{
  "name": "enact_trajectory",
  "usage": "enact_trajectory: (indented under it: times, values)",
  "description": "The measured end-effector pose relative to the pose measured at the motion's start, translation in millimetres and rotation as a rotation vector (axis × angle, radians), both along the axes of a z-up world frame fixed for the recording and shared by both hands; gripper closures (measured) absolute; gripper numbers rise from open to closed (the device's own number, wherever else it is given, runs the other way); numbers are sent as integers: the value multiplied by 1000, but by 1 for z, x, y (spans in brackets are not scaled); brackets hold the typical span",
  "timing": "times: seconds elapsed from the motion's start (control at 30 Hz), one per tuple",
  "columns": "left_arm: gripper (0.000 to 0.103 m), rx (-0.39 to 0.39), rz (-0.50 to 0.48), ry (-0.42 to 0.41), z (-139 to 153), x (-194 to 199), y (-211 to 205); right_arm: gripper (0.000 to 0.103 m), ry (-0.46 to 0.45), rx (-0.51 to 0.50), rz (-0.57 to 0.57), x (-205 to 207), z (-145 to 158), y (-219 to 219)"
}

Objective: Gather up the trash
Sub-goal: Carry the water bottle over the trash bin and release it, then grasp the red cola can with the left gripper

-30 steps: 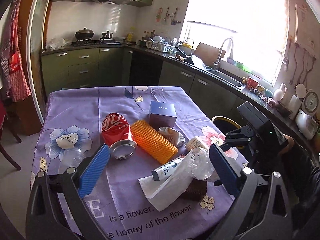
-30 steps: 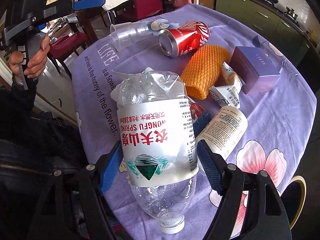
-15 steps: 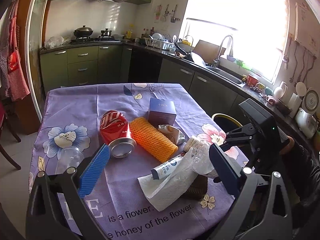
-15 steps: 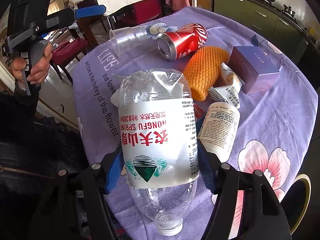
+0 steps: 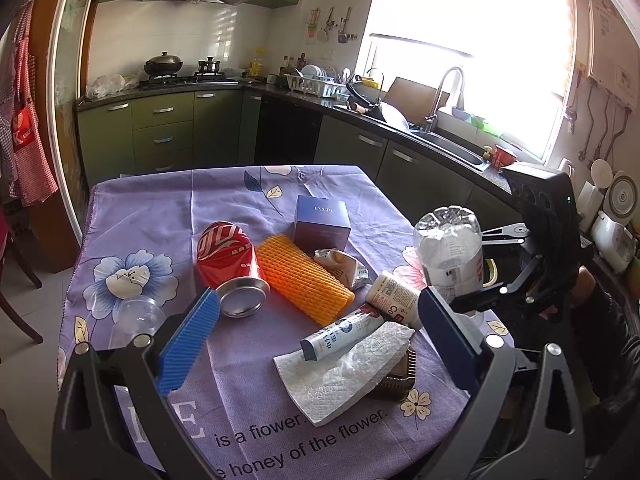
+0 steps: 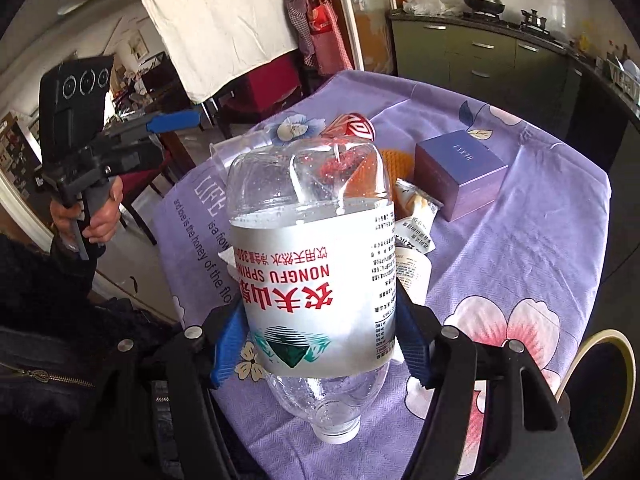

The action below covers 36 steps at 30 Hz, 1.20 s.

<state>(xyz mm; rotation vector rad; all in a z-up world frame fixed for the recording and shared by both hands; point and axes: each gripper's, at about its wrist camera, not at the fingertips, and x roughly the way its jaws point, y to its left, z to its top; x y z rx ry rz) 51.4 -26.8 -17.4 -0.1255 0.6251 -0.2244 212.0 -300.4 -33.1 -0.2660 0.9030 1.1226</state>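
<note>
1. The right gripper (image 6: 320, 344) clamps the clear bottle (image 6: 316, 264) by its labelled middle, both blue pads pressed against the label; its jaws have just been closing onto it.
2. The bottle hangs cap-down, its base tipped away from the camera, clear of the purple cloth (image 6: 520, 272).
3. In the left view the bottle (image 5: 448, 248) stands high at the table's right edge, in front of the dark right-hand rig.
4. The left gripper (image 5: 316, 336) points down over the near edge of the table, jaws wide apart with nothing between them.
5. A hand (image 6: 100, 216) grips the left gripper's handle, off the table's edge.
6. On the cloth lie a red can (image 5: 228, 256), orange mesh (image 5: 300, 276), a blue box (image 5: 320, 220), a tube (image 5: 340, 332) and a napkin (image 5: 344, 376).
</note>
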Motion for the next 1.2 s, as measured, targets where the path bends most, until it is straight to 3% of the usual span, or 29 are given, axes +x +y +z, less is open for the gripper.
enact_trajectory:
  times: [0.27,0.37,0.5,0.63,0.77,0.93,1.0,1.2]
  values:
    - [8,4,0,4,-1,3,-1,38,-27,102,-162,25,29,-34]
    - [8,2,-3,5,-2,4,0,37,-63,135,-313,43,45,-73]
    - [8,-2,-9,6,-3,9,0,37,-130,135,-609,74,53,-148]
    - [8,-6,-18,12,-5,12,-2,37,-108,76,-896,113,21,-222]
    - [8,4,-22,20,-6,14,-6,37,-54,-10,-1046,142,-32,-261]
    - [8,16,-24,29,-4,16,-9,36,20,-93,-1132,171,-83,-284]
    - [8,23,-28,31,-4,17,-10,27,49,-123,-1149,176,-96,-289]
    - [7,26,-31,63,-13,24,-10,27,28,-106,-1143,155,-89,-288]
